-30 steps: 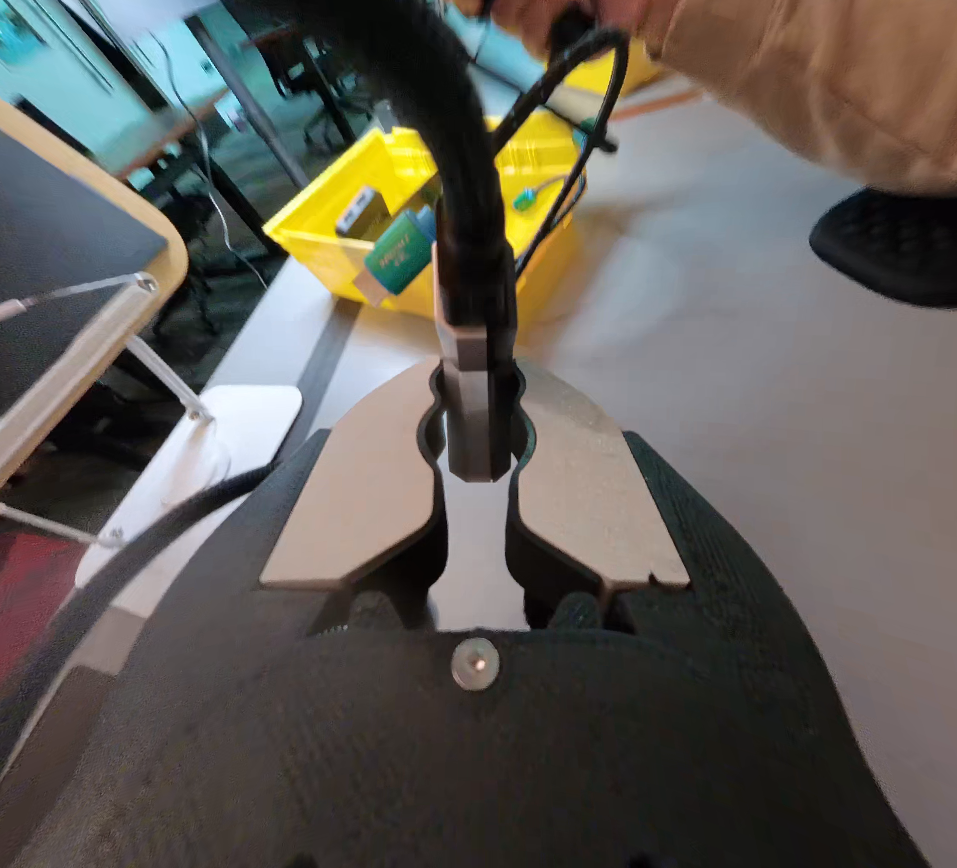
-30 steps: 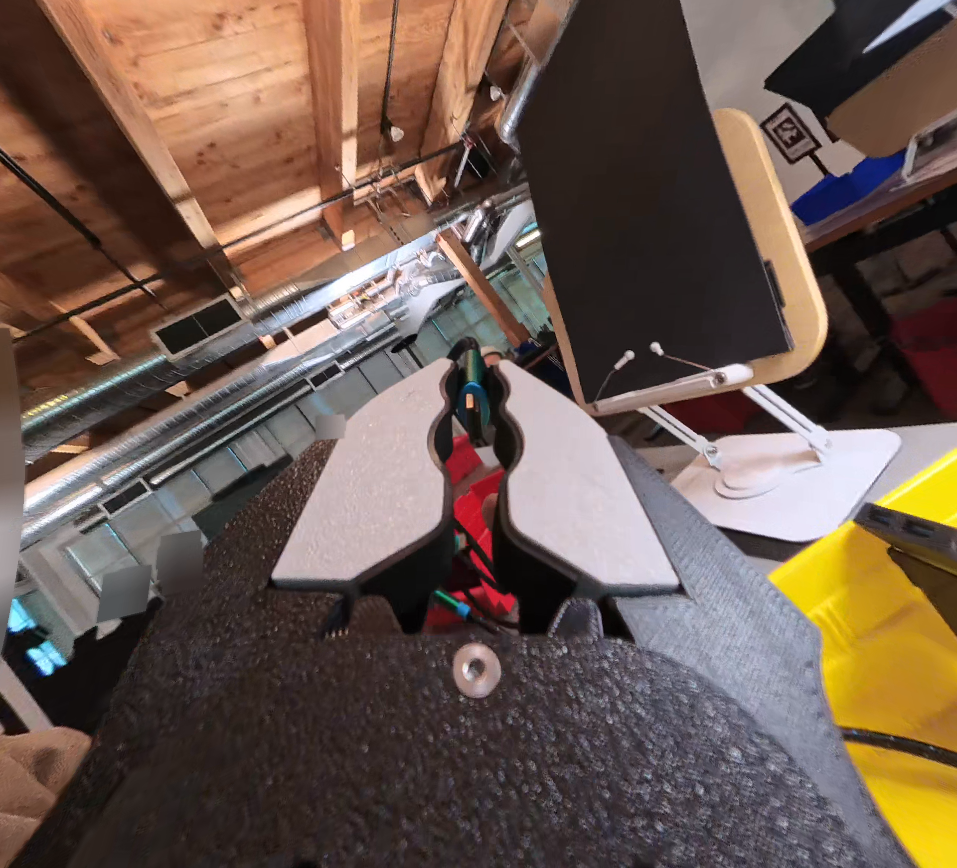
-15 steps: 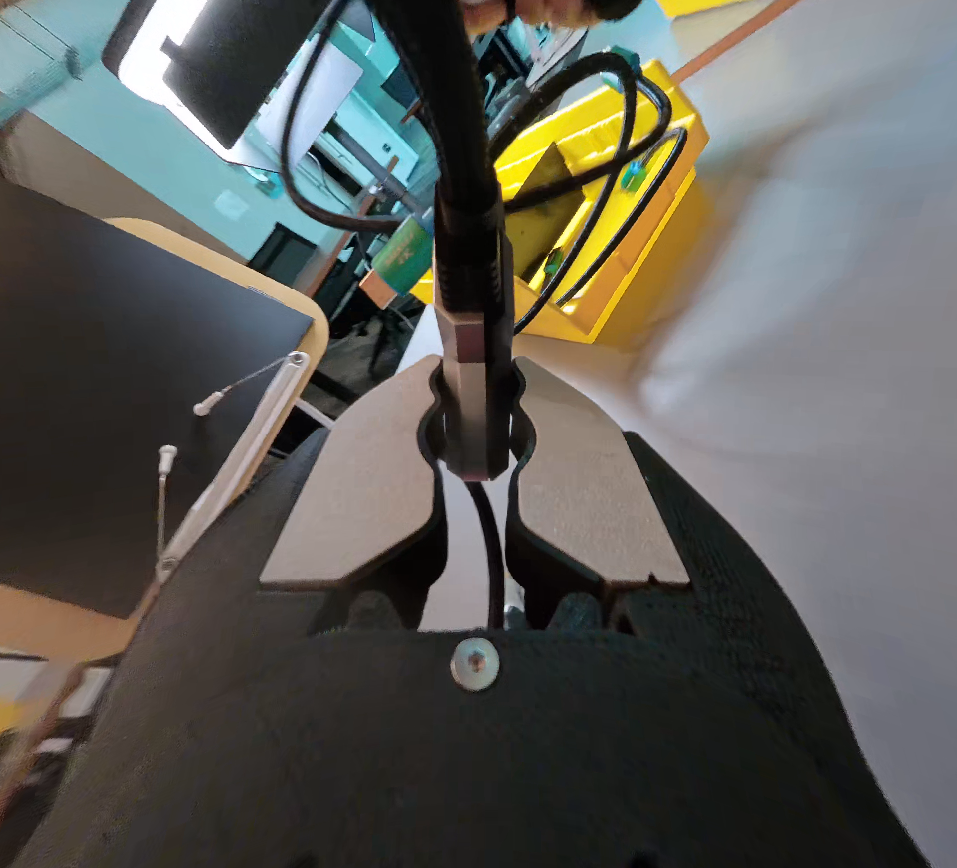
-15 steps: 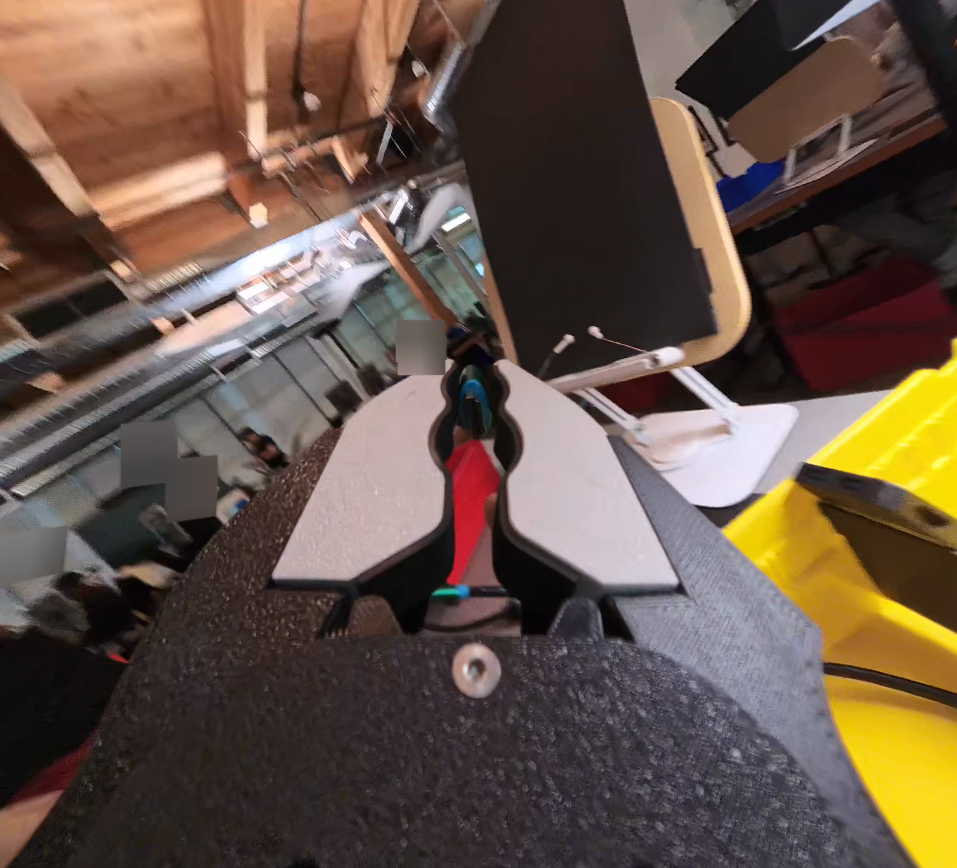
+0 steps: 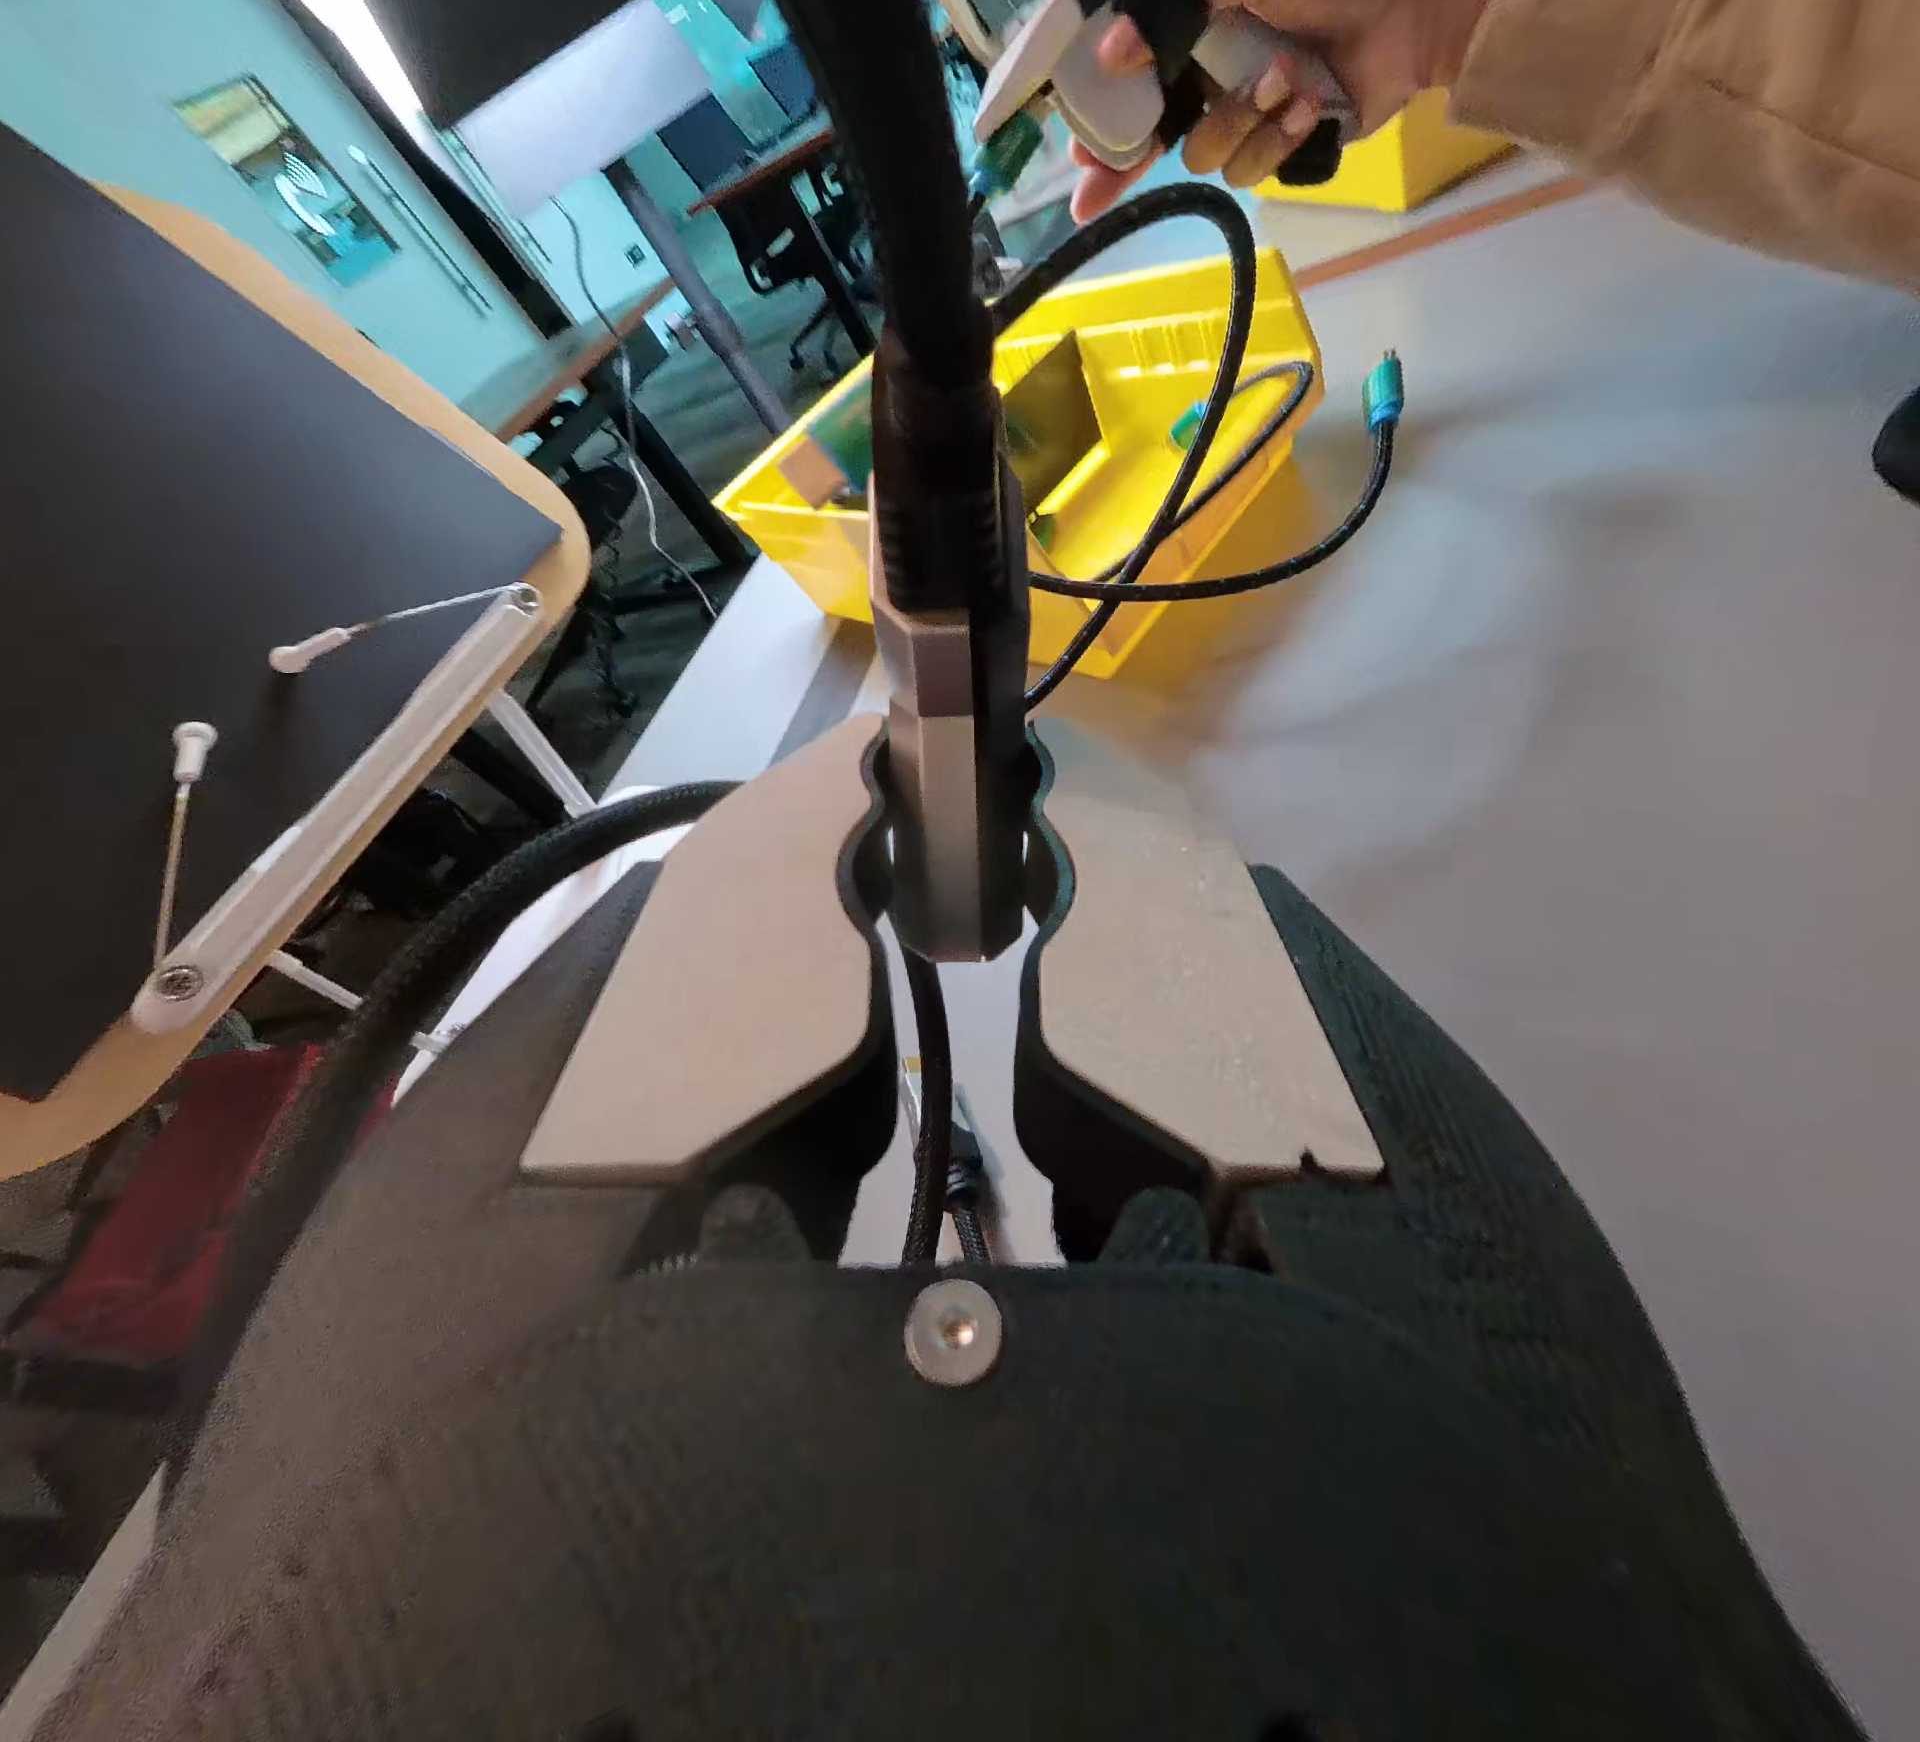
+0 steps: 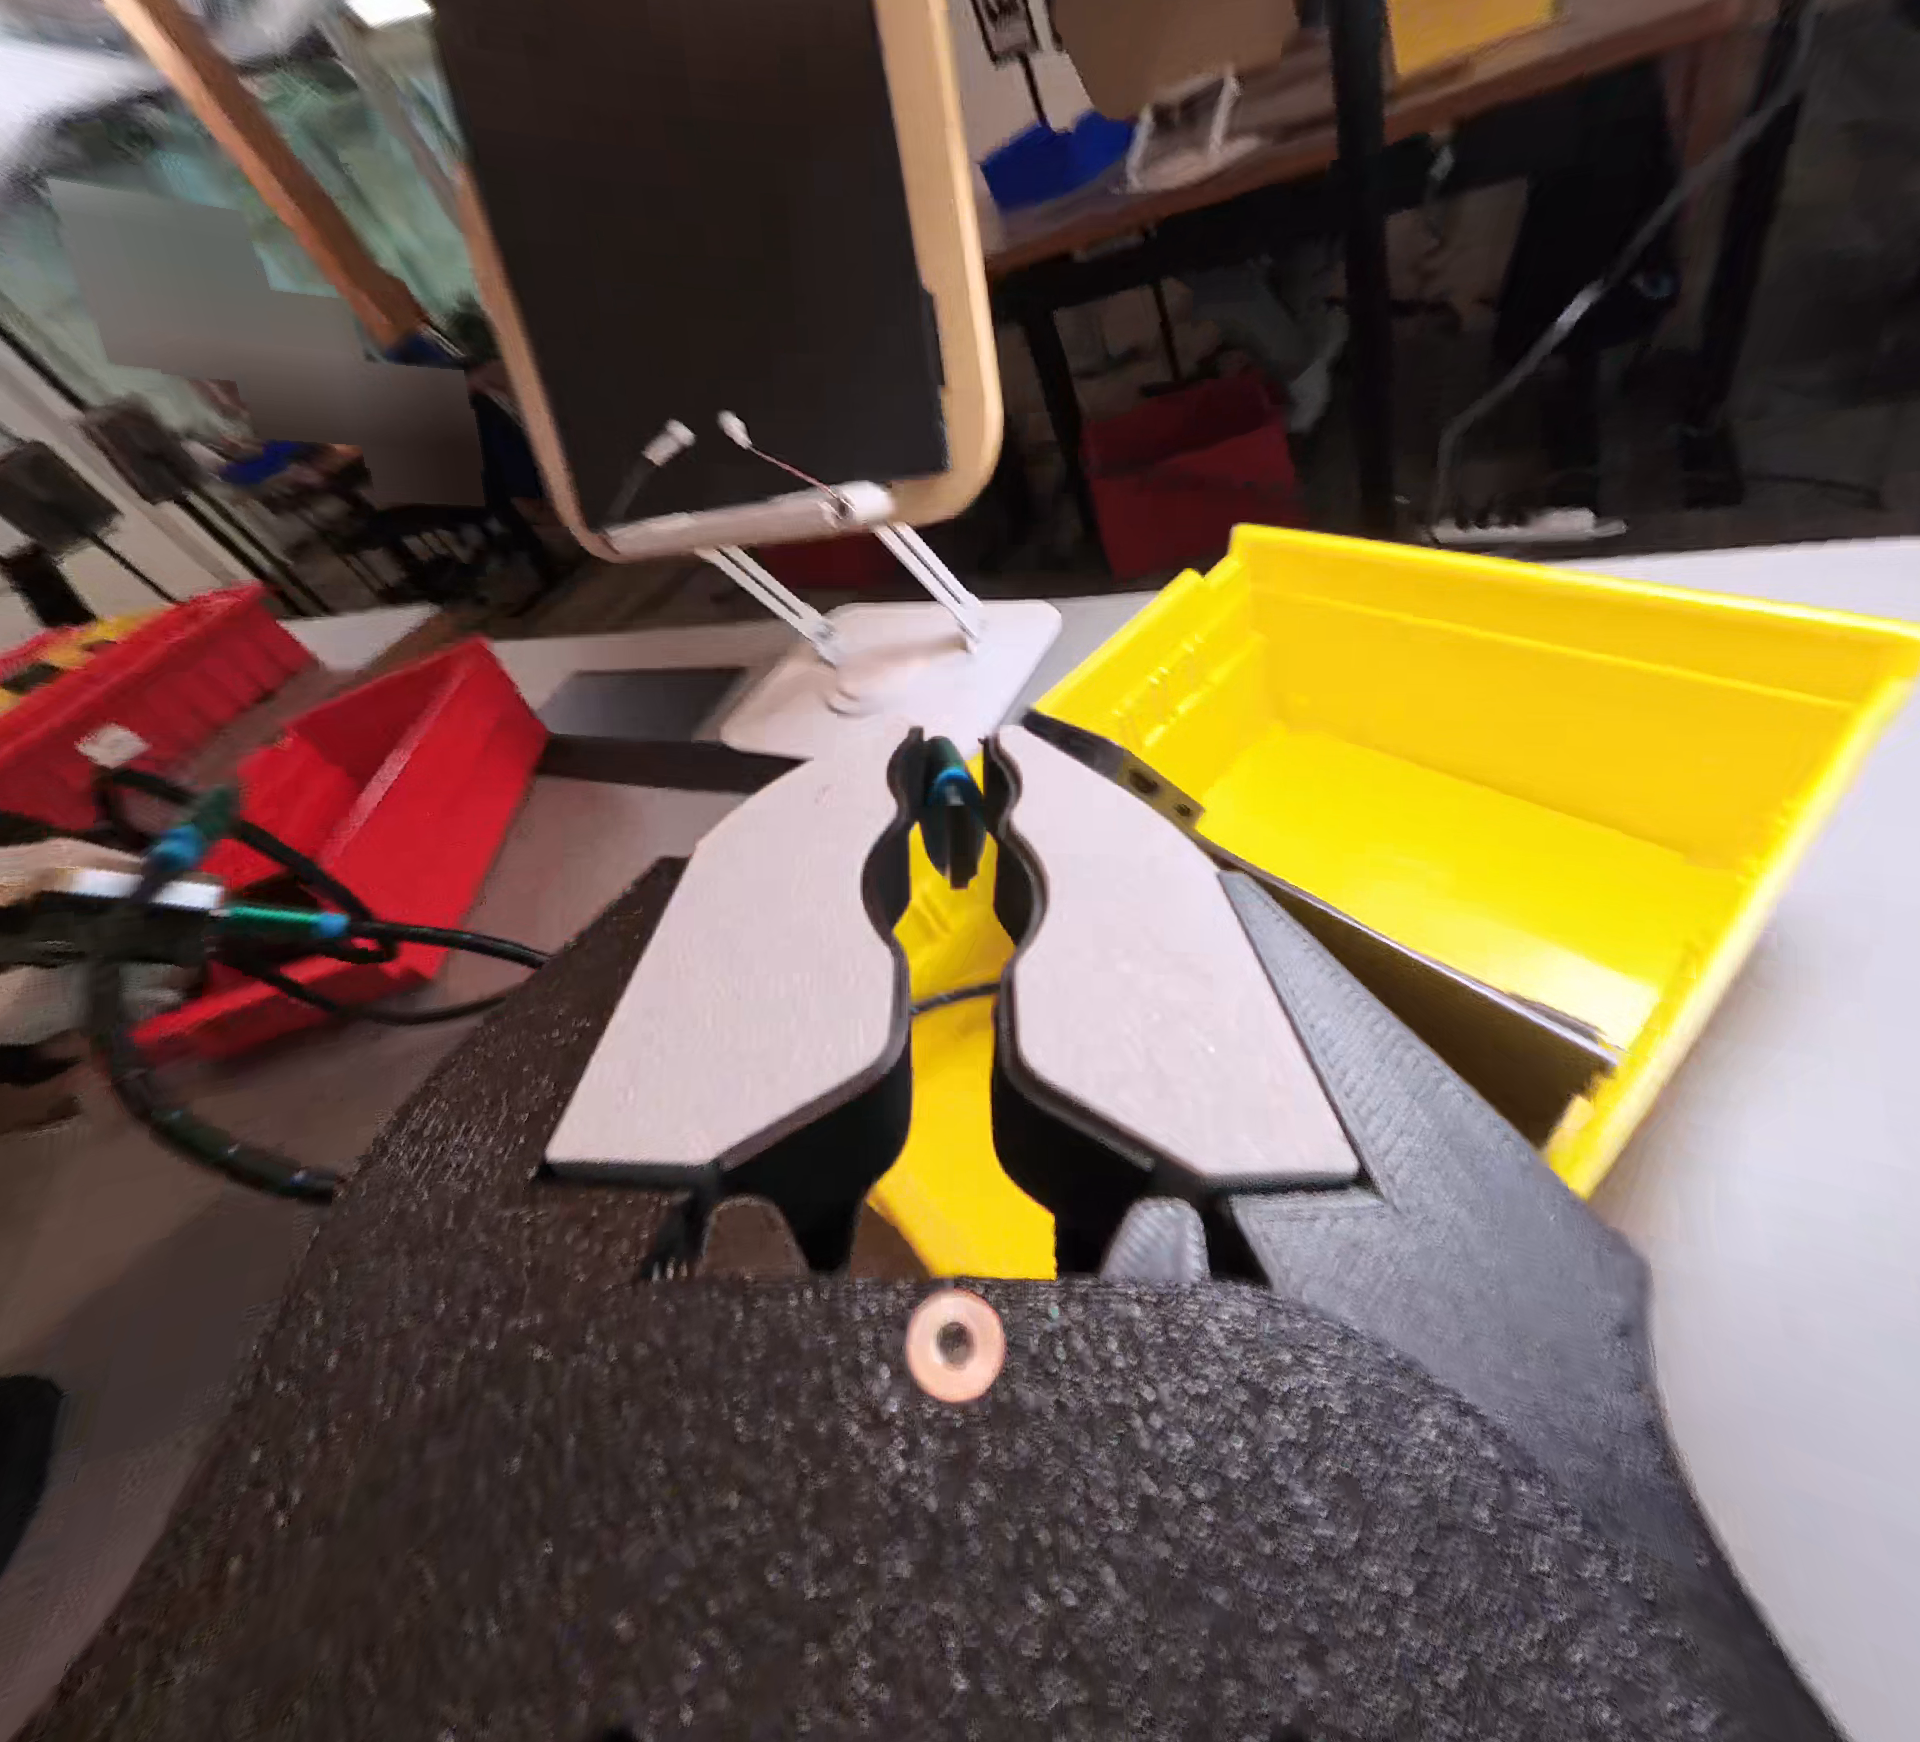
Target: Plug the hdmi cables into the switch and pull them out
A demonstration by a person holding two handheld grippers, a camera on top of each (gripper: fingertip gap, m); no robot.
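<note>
Our left gripper (image 5: pixel 954 845) pinches a grey plug (image 5: pixel 940 757); our right gripper (image 6: pixel 948 799) pinches a small blue-tipped plug (image 6: pixel 951 809). Trailing cables (image 5: pixel 1195 487) beyond the left fingers (image 5: pixel 727 975) could snag on the yellow bin (image 5: pixel 1143 342), we judge.

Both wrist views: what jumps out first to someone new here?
In the left wrist view, the left tongs clamp a grey plug with a thick black cable rising from it, dead centre. Behind it sits a bright yellow bin with thin braided cables draped over its rim. In the right wrist view, the right tongs pinch a small teal connector over that yellow bin, with red bins to the left.
</note>
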